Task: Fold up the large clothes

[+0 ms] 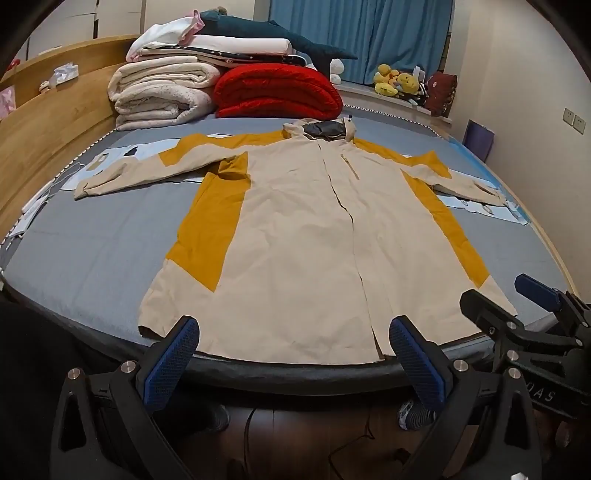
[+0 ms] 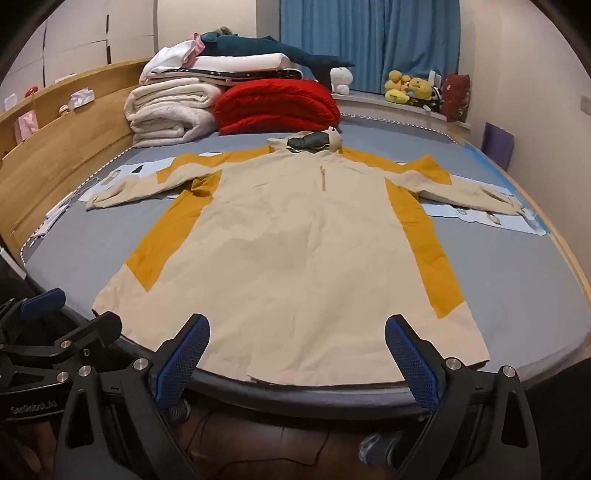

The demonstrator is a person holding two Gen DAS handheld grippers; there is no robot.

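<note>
I see a big bed (image 1: pixel 92 258) with a gray sheet and a wooden headboard (image 1: pixel 55 122). Folded blankets (image 1: pixel 162 92) and a red quilt (image 1: pixel 277 90) sit at the far end. Blue curtains (image 1: pixel 369 33) hang by the pale wall (image 1: pixel 535 92). Yellow stuffed toys (image 1: pixel 397 83) sit on the window ledge. The floor (image 1: pixel 295 443) is dark wood.

A cream and mustard jacket (image 1: pixel 295 236) lies flat, front up, on the grey bed (image 1: pixel 92 258), sleeves spread, hood toward the folded red quilt (image 1: pixel 277 90) and white blankets (image 1: pixel 162 94). The left hand-held gripper (image 1: pixel 293 350) hangs above the hem, jaws wide, empty. The right hand-held gripper (image 1: pixel 517 295) stands at the right edge.
</note>
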